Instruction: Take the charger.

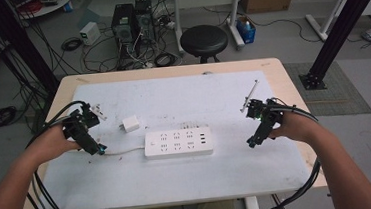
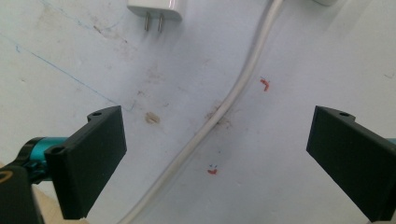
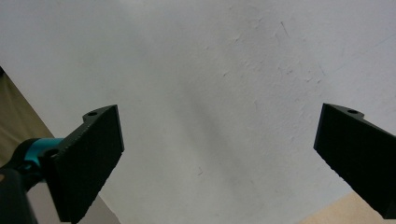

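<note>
White plastic is what the power strip [image 1: 178, 143] is made of. In the high view it is seen lying flat near the middle of a white mat [image 1: 180, 185] on a wooden table [image 1: 276, 67]. Its long side runs from left to right. Its cord [image 1: 125, 151] leaves the left end and runs toward the left gripper [image 1: 98, 150]. A small white plug adapter [image 1: 131, 124] lies just behind the strip's left end, apart from it. The left gripper is held low over the mat, near the end of the cord. The right gripper [image 1: 251, 142] is held to the right of the strip, well apart from it. Bare mat is seen in front of the strip and behind it, so there is open room on those sides. A black stool [image 1: 203, 40] stands on the floor past the far edge of the table.

In the left gripper view, the two black jaws are spread wide and nothing is held between them. The white cord [image 2: 219, 112] runs across the mat between the jaws, from the top down to the bottom. The plug adapter [image 2: 156, 7] is seen at the top, with its two metal pins pointing down the picture. Small red marks [image 2: 265, 84] are seen on the mat beside the cord.

In the right gripper view, the jaws are also spread wide and nothing is held. Bare white mat [image 3: 210, 93] lies under them. The table edge [image 3: 14, 112] is seen at the left side and at the bottom right corner.
</note>
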{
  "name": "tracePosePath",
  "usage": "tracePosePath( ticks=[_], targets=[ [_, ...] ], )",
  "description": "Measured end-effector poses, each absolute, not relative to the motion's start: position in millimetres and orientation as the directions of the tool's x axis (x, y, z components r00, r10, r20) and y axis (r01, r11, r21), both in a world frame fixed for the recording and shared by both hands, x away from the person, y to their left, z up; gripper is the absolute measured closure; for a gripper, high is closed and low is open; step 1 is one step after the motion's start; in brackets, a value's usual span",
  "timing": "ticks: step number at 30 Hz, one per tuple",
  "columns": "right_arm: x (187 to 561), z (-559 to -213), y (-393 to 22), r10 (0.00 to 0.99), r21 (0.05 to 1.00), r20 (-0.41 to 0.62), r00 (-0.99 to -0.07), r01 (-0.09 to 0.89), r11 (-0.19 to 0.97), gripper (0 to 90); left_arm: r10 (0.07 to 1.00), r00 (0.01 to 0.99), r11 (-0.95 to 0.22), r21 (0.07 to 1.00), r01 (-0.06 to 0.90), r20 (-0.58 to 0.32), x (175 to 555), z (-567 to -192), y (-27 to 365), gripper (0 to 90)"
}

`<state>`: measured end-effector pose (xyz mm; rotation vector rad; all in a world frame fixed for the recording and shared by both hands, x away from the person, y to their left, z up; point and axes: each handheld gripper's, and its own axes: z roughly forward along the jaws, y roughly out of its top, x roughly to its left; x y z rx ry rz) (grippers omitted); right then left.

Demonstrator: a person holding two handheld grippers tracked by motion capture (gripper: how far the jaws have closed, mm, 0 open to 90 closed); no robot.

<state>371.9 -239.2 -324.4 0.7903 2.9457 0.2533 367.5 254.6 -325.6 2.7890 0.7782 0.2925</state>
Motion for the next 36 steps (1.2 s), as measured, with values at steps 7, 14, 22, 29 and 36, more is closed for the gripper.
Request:
tracePosePath(
  ticks=[7,14,22,29,36],
  targets=[
    [372.7,-323.1,-240.2,0.503,0.193,-0.027,-0.864,0.489,0.851,0.8,0.542,0.831,-0.820,0.296,0.489,0.128,370.5,-324.9,254.7,4.7],
    [375.8,-324.5,-238.2,0.502,0.185,-0.027,-0.865,0.489,0.853,0.8,0.555,0.820,-0.808,0.325,0.492,0.138,376.7,-326.4,255.8,4.7],
    [379.3,-324.2,-238.9,0.507,0.194,-0.022,-0.861,0.494,0.847,0.8,0.592,0.793,-0.769,0.395,0.503,0.143,388.2,-328.4,254.4,4.7],
    [379.4,-324.4,-237.8,0.505,0.192,-0.014,-0.863,0.494,0.848,0.8,0.549,0.824,-0.782,0.435,0.447,0.141,403.0,-338.7,240.5,4.7],
    [379.6,-324.9,-237.9,0.494,0.191,-0.011,-0.869,0.483,0.854,0.8,0.499,0.855,-0.796,0.464,0.389,0.138,423.2,-354.1,229.8,4.8]
  ],
)
